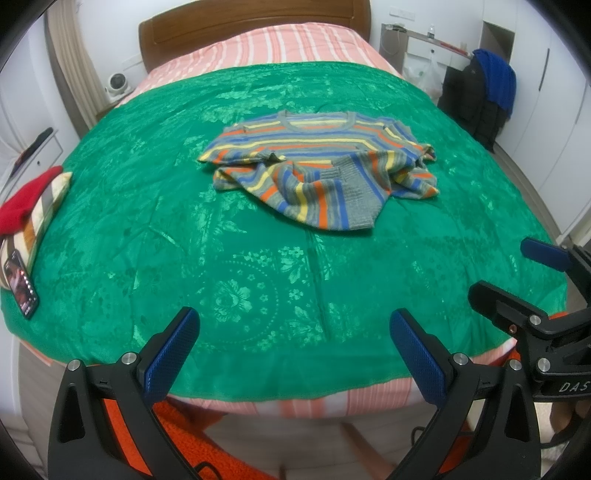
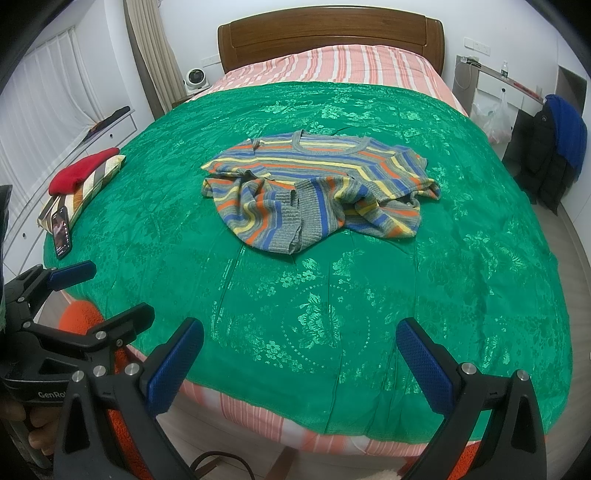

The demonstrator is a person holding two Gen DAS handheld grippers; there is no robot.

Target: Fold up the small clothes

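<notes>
A small striped sweater [image 1: 321, 166] [image 2: 317, 184] in grey, blue, yellow and orange lies mid-bed on the green bedspread [image 1: 147, 221] [image 2: 443, 277]. Its neck points toward the headboard, and its lower half and sleeves are crumpled and bunched up. My left gripper [image 1: 295, 350] hovers over the foot of the bed, open and empty, well short of the sweater. My right gripper [image 2: 299, 354] is open and empty too, beside the left one. Each shows in the other's view: the right gripper [image 1: 517, 273] at the right edge, the left gripper [image 2: 107, 295] at the left edge.
A red garment [image 1: 26, 199] [image 2: 83, 171] rests on a striped folded cloth at the bed's left edge, with a phone [image 1: 21, 284] [image 2: 61, 232] beside it. Dark and blue jackets [image 1: 480, 103] [image 2: 550, 158] hang at the right. A wooden headboard [image 2: 332, 33] stands at the far end.
</notes>
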